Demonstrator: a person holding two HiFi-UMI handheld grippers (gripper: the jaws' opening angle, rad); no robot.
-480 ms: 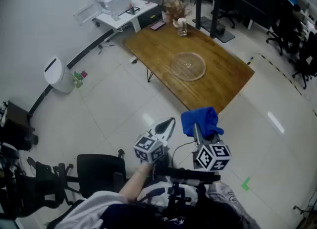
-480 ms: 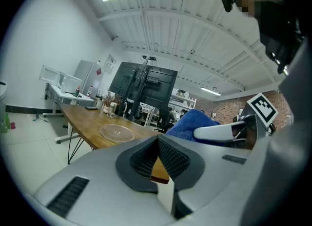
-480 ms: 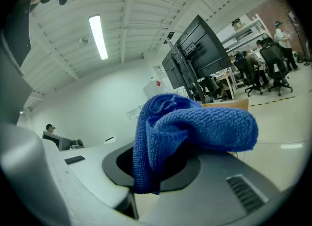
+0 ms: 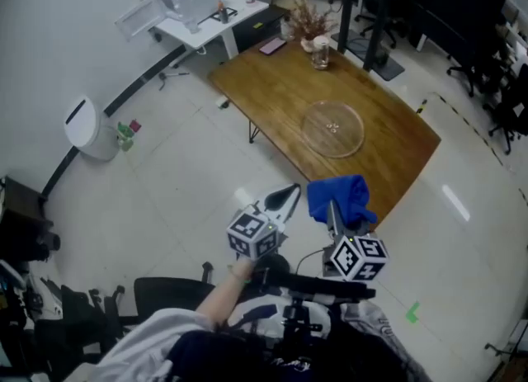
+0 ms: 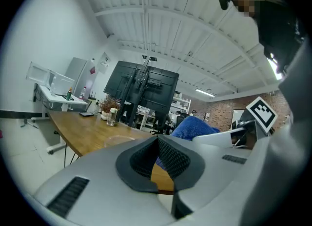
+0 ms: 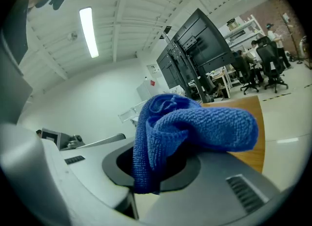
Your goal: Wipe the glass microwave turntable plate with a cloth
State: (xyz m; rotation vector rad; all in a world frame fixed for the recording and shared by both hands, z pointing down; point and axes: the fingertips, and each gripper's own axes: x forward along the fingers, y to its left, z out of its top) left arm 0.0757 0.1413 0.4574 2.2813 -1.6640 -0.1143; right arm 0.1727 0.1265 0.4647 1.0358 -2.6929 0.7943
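**Open run to the plate**

The floor (image 4: pixel 206 174) up to the worktop (image 4: pixel 396 145) lies open. Around the glass plate (image 4: pixel 332 128) the wood is bare. A jar (image 4: pixel 320 53), dried flowers (image 4: pixel 307 19) and a dark flat device (image 4: pixel 273 45) crowd only the far end.

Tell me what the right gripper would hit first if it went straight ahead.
Probably the near edge of the table, with the plate beyond it. The right gripper, shut on the cloth, seems tilted upward, so it might pass over the table; depth is unclear.
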